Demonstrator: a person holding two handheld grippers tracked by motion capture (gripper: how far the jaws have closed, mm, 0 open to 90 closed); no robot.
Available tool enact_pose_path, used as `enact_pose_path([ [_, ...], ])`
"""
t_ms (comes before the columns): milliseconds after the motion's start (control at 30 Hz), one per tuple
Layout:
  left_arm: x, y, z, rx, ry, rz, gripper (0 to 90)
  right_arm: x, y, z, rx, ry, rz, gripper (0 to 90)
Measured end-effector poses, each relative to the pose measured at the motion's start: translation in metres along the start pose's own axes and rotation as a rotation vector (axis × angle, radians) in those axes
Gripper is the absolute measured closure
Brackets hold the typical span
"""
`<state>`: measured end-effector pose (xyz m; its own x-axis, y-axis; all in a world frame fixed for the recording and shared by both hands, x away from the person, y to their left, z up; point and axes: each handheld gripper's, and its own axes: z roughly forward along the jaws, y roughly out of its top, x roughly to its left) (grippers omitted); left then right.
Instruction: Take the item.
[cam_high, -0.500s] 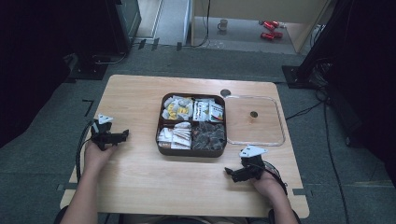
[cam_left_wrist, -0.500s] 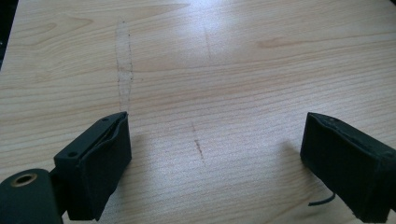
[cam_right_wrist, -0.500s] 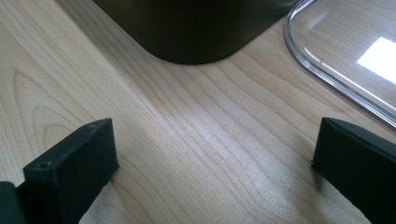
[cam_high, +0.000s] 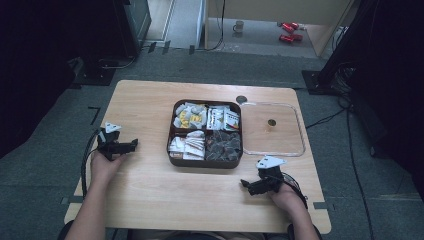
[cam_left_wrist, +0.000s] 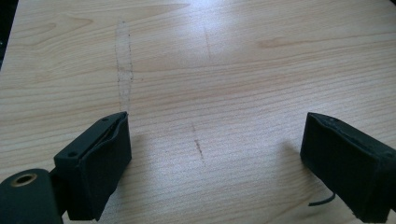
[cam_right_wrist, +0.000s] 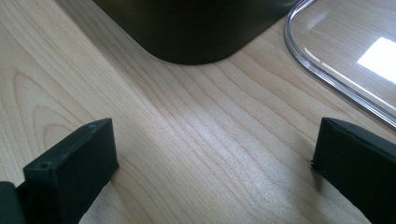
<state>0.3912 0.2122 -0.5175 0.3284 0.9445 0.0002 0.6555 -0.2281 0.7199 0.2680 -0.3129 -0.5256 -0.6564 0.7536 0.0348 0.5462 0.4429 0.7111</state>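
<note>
A dark brown four-compartment box (cam_high: 205, 161) sits mid-table, holding yellow-white packets, white sachets and dark wrapped pieces. A clear plastic lid (cam_high: 272, 129) lies flat to its right. My left gripper (cam_high: 131, 145) rests near the table's left edge, jaws wide apart over bare wood (cam_left_wrist: 215, 140), nothing between them. My right gripper (cam_high: 246, 186) sits near the front right, open and empty; its own view (cam_right_wrist: 212, 158) looks at the box's rounded corner (cam_right_wrist: 196, 37) and the lid's rim (cam_right_wrist: 327, 70) a short way ahead.
The wooden table (cam_high: 150, 195) has bare surface in front of the box and along its left side. A round cable hole (cam_high: 241, 99) lies behind the box. Dark stands and cables surround the table on the floor.
</note>
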Motion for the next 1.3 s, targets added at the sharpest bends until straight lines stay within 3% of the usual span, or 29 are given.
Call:
enact_pose_path([
  [800,-0.002,0.001,0.001,0.006,0.016,-0.015,8.7,0.0,0.0,0.0,0.0,0.0,0.0,0.0],
  [1300,-0.008,0.013,-0.002,0.102,-0.027,0.018,14.4,0.0,0.0,0.0,0.0,0.0,-0.001,0.0],
])
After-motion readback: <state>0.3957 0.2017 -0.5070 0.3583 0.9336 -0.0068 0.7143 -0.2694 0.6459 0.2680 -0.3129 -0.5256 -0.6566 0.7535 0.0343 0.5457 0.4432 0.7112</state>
